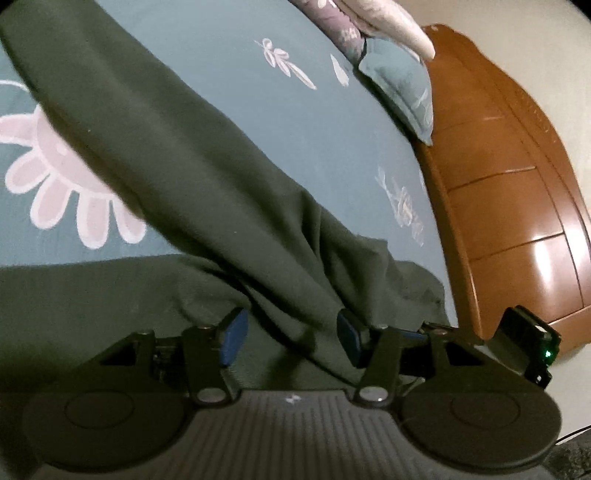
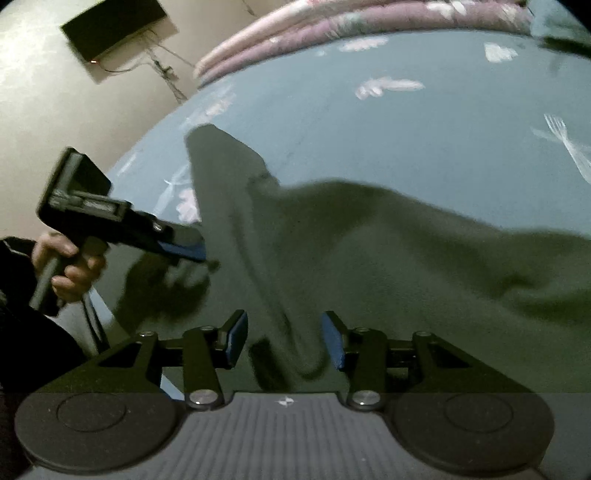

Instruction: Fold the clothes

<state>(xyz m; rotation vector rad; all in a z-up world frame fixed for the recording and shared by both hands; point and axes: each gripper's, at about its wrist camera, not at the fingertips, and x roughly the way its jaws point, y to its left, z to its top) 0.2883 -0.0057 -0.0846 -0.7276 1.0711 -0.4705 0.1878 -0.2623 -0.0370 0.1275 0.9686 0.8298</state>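
Cloth filled the gap of my left claw, dark green, its blue pads spread wide with a fold running up between them. My right claw stood equally wide over a ridge of that garment. Beyond both lay the teal bedsheet; farther off, right of my left claw, a wooden headboard and pillows.

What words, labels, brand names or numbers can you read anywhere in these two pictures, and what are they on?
No readable words or numbers in either view.
Left gripper: a small white mark on its ribbed base, a symbol and not letters.
Right gripper: the same small white mark, not letters.
Bedsheet: only printed flowers and leaves, no text.
Green garment: no tag or print in sight.
Dark screen on the wall: blank, blurred.
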